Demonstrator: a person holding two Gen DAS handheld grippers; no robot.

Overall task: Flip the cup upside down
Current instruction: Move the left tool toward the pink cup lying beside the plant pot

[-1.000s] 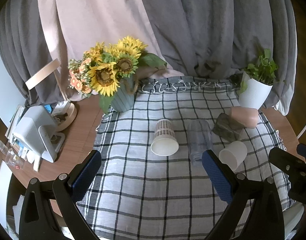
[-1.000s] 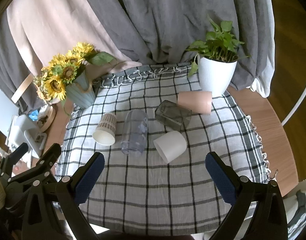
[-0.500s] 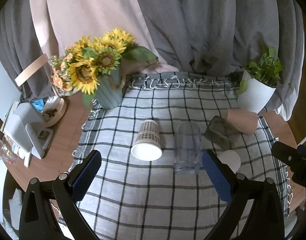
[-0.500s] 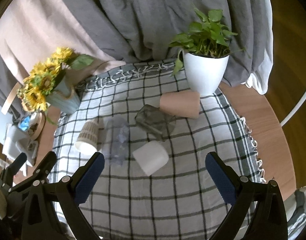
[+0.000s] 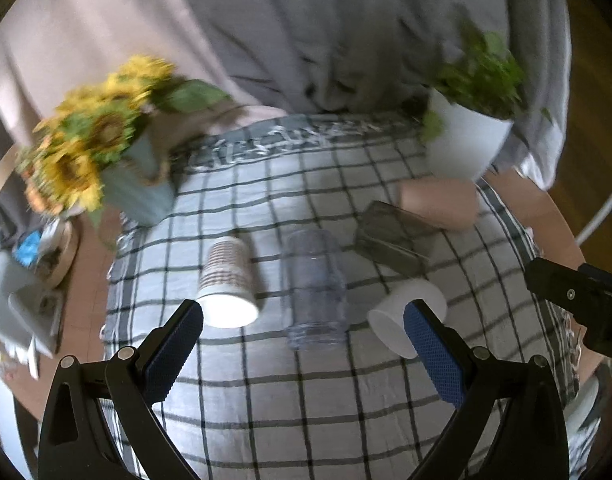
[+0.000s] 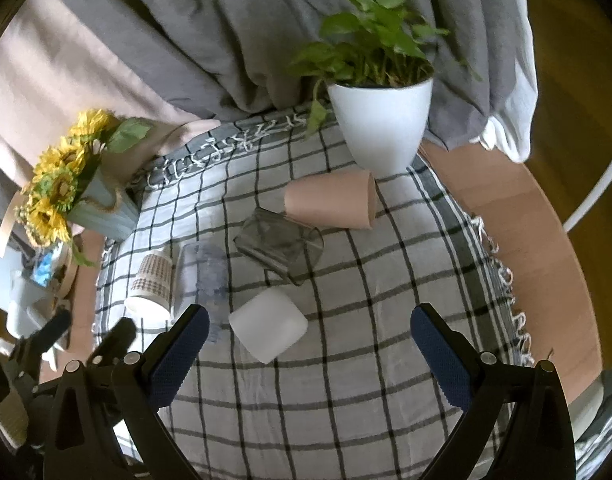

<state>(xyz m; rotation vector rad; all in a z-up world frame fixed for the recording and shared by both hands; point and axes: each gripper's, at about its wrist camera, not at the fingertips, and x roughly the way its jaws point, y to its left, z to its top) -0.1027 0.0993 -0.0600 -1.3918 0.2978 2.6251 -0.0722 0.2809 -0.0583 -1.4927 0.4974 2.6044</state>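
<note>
— While both claws hover, how do they stand?
— Left claw (image 5: 304, 322) and right claw (image 6: 309, 326) gape wide, holding nothing.
— The cups?
— White cup (image 6: 268, 325) lies sideways mid-table, beside the clear cup (image 5: 313, 286).

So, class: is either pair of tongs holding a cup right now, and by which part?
Nothing is held. The left tongs and right tongs are both open above the checked cloth, clear of the cups.
</note>
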